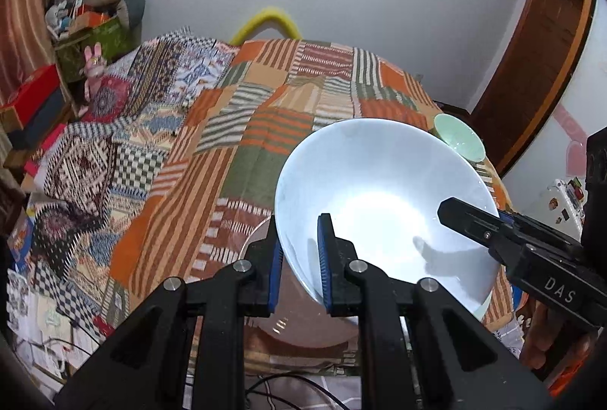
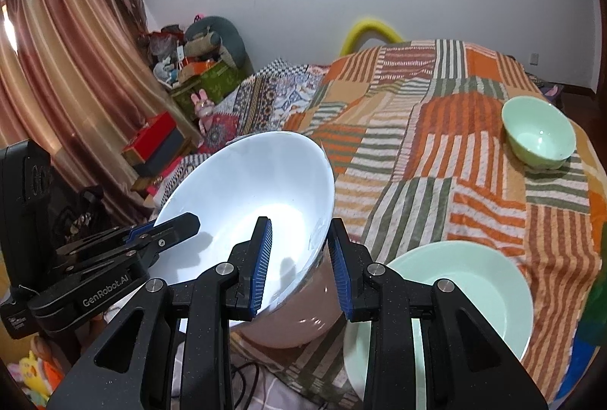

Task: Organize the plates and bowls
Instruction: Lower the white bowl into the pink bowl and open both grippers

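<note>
Left gripper (image 1: 299, 267) and right gripper (image 2: 299, 267) each clamp the tilted white bowl's (image 1: 379, 205) rim (opposite sides)

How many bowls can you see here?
2: a big white bowl held tilted by both tools, and a small green bowl on the bedspread behind. Others may be hidden.

Two bowls show, one white (image 2: 246, 205) straddled at its rim by both pairs of fingers and one green (image 2: 538, 133) far ahead to the right of the right fingers, plus two plates, one green (image 2: 466, 296) beside the right fingers and one clear (image 2: 303, 322) beneath the white bowl.
</note>
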Demonstrator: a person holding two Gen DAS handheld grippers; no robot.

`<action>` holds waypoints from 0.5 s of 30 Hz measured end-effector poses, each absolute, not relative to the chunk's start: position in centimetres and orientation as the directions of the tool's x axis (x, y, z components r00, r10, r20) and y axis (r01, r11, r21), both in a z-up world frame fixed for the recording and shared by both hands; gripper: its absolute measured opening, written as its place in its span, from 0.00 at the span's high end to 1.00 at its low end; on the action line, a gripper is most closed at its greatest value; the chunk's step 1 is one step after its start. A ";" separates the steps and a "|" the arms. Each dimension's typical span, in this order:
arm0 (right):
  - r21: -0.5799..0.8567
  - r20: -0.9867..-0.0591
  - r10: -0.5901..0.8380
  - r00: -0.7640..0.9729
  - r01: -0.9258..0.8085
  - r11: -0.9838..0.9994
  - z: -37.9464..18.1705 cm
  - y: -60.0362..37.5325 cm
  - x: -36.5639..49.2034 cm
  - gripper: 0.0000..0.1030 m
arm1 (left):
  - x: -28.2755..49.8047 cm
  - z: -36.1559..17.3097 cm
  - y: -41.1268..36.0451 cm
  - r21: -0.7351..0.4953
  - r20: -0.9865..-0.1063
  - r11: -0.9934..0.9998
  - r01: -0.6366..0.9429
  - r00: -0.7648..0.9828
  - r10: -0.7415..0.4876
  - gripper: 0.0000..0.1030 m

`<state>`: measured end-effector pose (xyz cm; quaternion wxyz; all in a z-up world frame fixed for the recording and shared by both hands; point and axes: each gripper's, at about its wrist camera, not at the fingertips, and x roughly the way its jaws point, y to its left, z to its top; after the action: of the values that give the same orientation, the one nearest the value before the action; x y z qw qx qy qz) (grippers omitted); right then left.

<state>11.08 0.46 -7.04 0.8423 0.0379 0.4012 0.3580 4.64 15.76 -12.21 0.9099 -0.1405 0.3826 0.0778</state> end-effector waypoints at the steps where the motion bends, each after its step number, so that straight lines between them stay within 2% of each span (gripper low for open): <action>1: 0.347 -0.656 0.629 0.417 -0.574 0.742 -7.2 0.6 11.0 0.73 | 4.6 -12.6 15.9 -0.204 -0.721 0.946 -0.253 0.692 0.030 0.85; 15: 0.325 -0.750 0.572 0.333 -0.568 0.756 -11.2 2.6 10.8 0.73 | 5.1 -18.1 17.9 -0.236 -0.791 0.917 -0.322 0.611 0.011 0.85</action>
<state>10.77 2.62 -11.20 0.8163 0.0024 0.4602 0.3490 5.07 17.85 -18.14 0.8792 -0.1807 0.4305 0.0947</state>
